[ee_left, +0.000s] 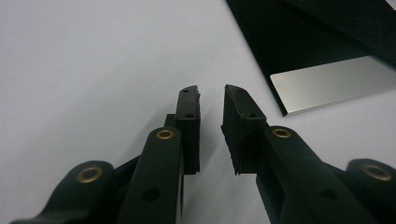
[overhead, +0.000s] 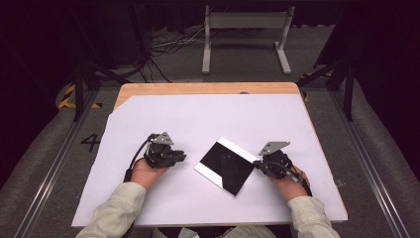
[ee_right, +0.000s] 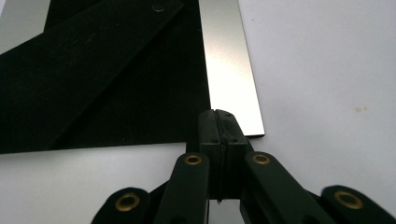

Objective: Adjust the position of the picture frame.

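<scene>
A flat black square sheet with a silvery band along one edge lies turned like a diamond on the white table cover. My right gripper is shut, its tips over the sheet's right corner. In the right gripper view the closed tips sit where the black surface meets the silver band; I cannot tell whether they press on it. My left gripper rests to the left of the sheet, a short gap away. Its jaws stand slightly open with nothing between, and the sheet's corner lies ahead to the right.
The white cover spreads over a wooden table. A metal stand and cables are on the floor beyond the far edge. The person's sleeves enter from the bottom.
</scene>
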`<state>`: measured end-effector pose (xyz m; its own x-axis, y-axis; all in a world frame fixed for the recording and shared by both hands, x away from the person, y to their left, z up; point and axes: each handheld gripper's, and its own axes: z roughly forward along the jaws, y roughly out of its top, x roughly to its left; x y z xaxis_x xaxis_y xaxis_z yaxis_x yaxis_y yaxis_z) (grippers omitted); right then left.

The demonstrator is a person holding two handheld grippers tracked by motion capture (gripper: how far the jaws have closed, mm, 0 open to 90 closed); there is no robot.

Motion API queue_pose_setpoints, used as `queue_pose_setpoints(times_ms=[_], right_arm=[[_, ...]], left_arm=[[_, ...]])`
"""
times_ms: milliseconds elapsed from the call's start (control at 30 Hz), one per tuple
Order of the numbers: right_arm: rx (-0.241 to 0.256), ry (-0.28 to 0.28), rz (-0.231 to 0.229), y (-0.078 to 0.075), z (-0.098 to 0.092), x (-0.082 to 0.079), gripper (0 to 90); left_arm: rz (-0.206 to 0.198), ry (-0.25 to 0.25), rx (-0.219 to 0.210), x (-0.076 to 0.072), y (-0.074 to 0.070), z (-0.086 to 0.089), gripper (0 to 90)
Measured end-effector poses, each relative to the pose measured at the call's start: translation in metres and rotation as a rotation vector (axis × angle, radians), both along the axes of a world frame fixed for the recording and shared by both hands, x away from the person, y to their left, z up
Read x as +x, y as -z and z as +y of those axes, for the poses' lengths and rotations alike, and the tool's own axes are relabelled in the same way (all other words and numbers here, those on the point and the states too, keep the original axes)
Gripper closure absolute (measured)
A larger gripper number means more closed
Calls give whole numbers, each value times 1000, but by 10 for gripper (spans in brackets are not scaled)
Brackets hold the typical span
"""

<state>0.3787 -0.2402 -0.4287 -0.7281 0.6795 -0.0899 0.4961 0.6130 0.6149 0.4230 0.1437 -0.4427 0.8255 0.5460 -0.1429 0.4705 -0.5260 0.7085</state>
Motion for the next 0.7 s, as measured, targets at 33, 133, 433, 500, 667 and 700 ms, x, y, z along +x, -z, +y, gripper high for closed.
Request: queue_pose_setpoints(times_ms=[33, 133, 433, 500, 667, 700], right_arm=[[1, 8, -3, 0, 1, 2, 898], [10, 27, -13, 1, 5, 10, 898], [20, 71, -56, 4, 14, 24, 897], [7, 76, -62, 4, 12, 24, 897], [37, 93, -54, 0, 3, 19, 896], [47, 102, -59, -3, -1, 17, 896]], left_arm=[[-1, -1, 4, -1, 0, 0, 766], [5, 3, 6, -2, 0, 0, 773], [41, 35, 19, -5, 2, -5, 821], [50, 44, 27, -6, 2, -9, 841], [65, 68, 49, -7, 2, -18, 879], [69, 72, 50, -7, 2, -20, 888]])
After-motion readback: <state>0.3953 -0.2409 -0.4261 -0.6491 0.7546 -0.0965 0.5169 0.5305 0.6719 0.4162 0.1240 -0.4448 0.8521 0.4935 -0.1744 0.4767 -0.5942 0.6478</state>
